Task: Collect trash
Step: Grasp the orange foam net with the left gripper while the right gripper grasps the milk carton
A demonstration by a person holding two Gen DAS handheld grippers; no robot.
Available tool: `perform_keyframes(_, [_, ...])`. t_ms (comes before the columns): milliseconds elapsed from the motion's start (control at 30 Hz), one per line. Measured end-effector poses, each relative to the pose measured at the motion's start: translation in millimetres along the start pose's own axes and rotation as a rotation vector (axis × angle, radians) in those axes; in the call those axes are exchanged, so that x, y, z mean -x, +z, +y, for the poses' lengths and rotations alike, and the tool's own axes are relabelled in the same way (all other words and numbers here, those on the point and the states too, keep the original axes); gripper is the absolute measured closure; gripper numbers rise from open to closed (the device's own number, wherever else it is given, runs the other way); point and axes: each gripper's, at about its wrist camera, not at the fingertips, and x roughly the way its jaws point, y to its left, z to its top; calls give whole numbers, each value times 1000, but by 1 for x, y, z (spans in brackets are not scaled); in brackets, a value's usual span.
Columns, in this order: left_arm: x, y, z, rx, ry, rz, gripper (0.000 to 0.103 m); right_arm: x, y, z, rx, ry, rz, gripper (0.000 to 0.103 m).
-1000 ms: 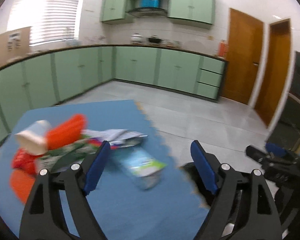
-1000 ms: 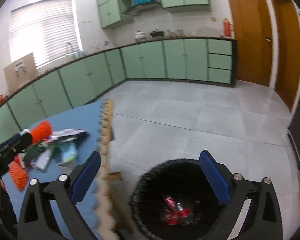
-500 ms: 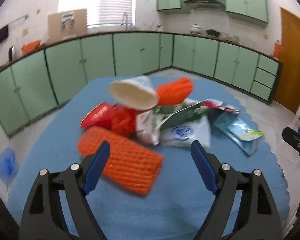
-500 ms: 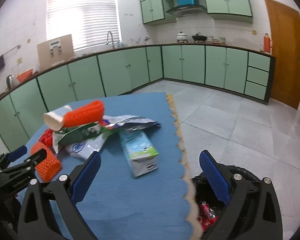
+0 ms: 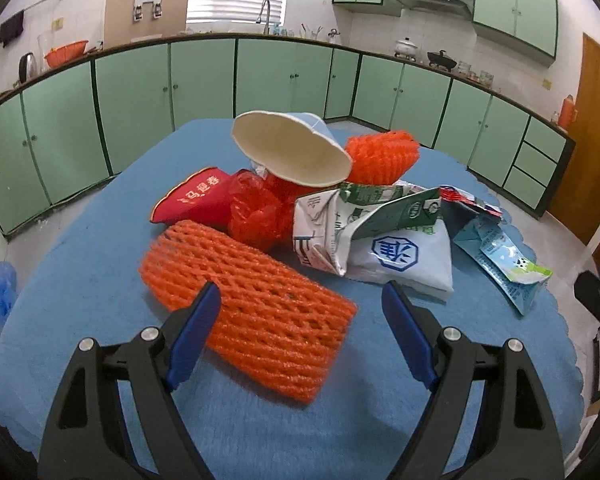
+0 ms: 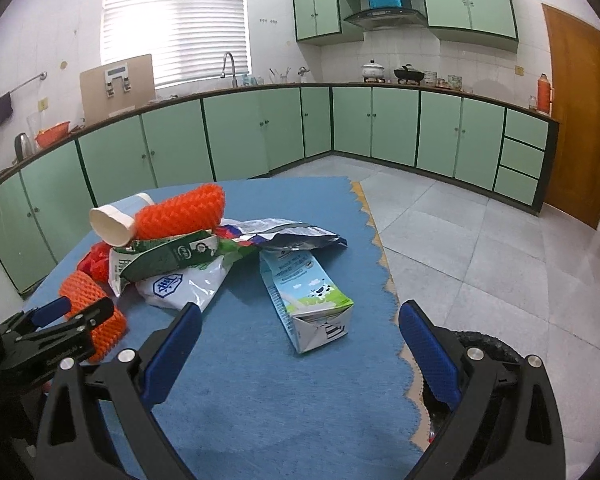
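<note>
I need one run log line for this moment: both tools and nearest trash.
left tool: open, empty, over orange foam net | right tool: open, empty, facing milk carton | bin: beside mat

- Table [image 5: 100, 240]: stands in the middle of the room; cabinets [image 5: 204, 80] run along the far and left walls.
- Trash pile: lies at the table's centre and far left.
- Foam net sleeve [image 5: 252, 304]: nearest item of the pile, just ahead of the left gripper [image 5: 300, 320].
- Paper cup [image 5: 288, 152]: on its side atop the pile, a second net sleeve [image 5: 380, 156] touching it on the right.
- Milk carton [image 6: 304, 300]: right of the pile, ahead of the right gripper [image 6: 300, 344].
- Bin [image 6: 488, 344]: on the floor, right of the table.
</note>
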Motion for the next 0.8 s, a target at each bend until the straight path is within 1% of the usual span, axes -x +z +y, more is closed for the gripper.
perform_keyframes(67, [-4,1,3,10,11,13,25,-2,0,2,4,-2,1,6])
perform_keyframes(133, [-8,1,5,17,7,31,31,-3,-1,3,9,-5,4,6])
perform_keyframes(200, [-11,-1,7,27,8,49,41,-4,-1,2,7,-5,7,6])
perform_keyframes(267, [-14,-3,9,38,8,66,49,-4,0,2,6,-5,7,6])
perform_keyframes(333, [-14,-5,12,43,9,66,59,-4,0,2,7,-4,7,6])
perform_keyframes(400, [-14,-5,15,51,4,72,74,-4,0,2,6,-4,7,6])
perform_keyframes(433, [-14,-6,16,57,-1,74,78,-4,0,2,5,-4,7,6])
perform_keyframes(500, [-12,-7,18,62,-5,70,91,-4,0,2,3,-1,6,6])
perform_keyframes(600, [-7,-7,20,64,-14,57,94,-3,0,2,3,1,4,6])
perform_keyframes(800, [16,2,23,76,-38,1,95,1,1,-1,-4,2,-11,6])
